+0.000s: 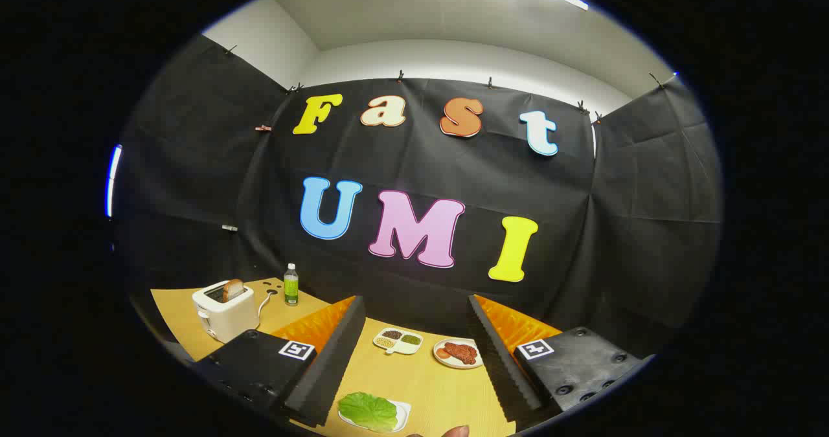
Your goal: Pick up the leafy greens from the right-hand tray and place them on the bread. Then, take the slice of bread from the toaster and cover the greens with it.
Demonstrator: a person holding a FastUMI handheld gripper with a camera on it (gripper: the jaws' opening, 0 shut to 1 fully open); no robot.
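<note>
Your gripper [414,353] hangs above the worktop [440,385] with its two fingers spread wide apart and nothing between them. Nearest to you, close to the worktop's near edge and between the fingers, though closer to the left one, the leafy greens [368,410] lie on a small white tray [403,415]. A fingertip [456,431] pokes in at the near edge just right of that tray. Further in, ahead of the fingers, sit a divided dish [398,340] with small portions of grains or seeds and, just beside it on the right, a round plate [458,353] of reddish food. Towards the far left corner stands the white toaster [225,309] with the slice of bread [233,289] upright in its slot, partly behind your left finger. A green bottle [291,285] stands near the far edge, just right of the toaster
</note>
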